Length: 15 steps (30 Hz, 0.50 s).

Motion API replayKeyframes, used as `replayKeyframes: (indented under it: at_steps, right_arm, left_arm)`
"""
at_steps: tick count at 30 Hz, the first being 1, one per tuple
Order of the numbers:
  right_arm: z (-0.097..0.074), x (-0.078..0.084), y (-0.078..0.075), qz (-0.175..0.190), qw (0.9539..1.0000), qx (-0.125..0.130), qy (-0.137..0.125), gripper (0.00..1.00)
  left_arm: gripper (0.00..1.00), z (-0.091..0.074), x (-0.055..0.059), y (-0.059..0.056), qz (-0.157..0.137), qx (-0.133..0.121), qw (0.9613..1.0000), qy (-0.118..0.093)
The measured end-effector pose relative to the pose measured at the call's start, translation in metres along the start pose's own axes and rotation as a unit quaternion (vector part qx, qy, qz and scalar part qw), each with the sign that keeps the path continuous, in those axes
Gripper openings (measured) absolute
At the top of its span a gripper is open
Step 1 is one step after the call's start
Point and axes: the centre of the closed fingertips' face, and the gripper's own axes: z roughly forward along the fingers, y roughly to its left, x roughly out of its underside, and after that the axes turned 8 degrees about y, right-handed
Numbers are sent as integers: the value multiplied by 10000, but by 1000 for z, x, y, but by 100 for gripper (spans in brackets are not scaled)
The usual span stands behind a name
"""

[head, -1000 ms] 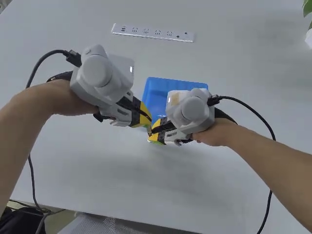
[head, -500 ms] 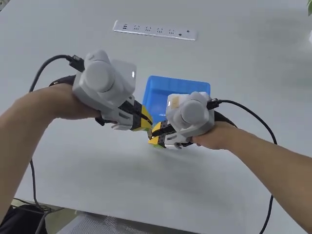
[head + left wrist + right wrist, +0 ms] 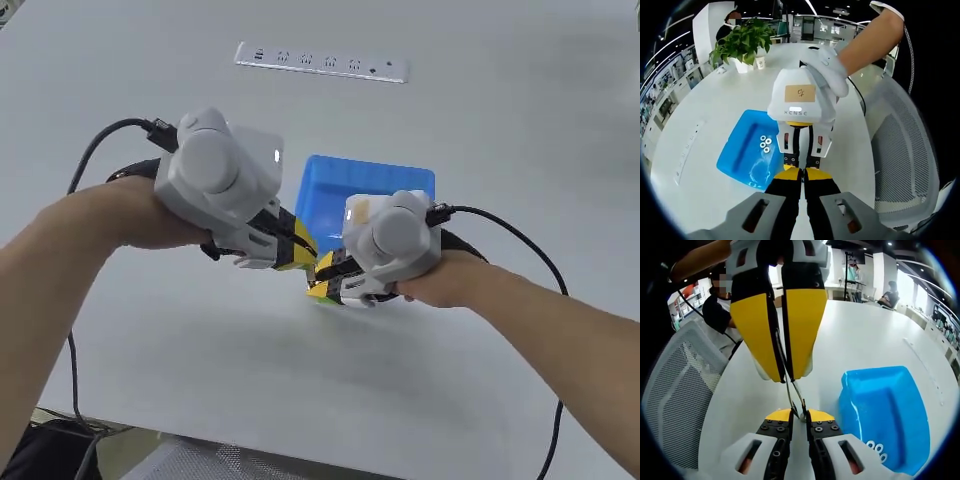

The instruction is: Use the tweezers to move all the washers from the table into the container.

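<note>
My left gripper [image 3: 305, 255] and right gripper [image 3: 322, 280] meet tip to tip just in front of the blue container [image 3: 365, 190]. In the right gripper view the left gripper [image 3: 785, 377] comes down from above, its yellow fingers shut on thin metal tweezers [image 3: 792, 390]. The lower end of the tweezers sits between the nearly closed jaws of my right gripper [image 3: 800, 416]. Three washers [image 3: 765, 144] lie together inside the container [image 3: 735, 160]; they show again as washers [image 3: 875, 446] at the near end of the container [image 3: 880, 405]. No washer on the table can be made out.
A white power strip [image 3: 322, 62] lies at the far side of the white table. A potted plant [image 3: 742, 45] stands on the table's far end. A mesh chair [image 3: 905, 150] stands beside the table. Cables trail from both grippers.
The picture has shifted a little. Both grippers stay joined tip to tip in front of the container, with no clear move of either.
</note>
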Motion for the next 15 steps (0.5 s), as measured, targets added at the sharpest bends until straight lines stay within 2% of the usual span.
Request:
replayKeyframes:
  at_steps: [15]
  right_arm:
    - [0, 0, 0, 31, 10000, 66, 3, 11]
  left_arm:
    - [5, -1, 0, 2, -41, 13, 10000, 3]
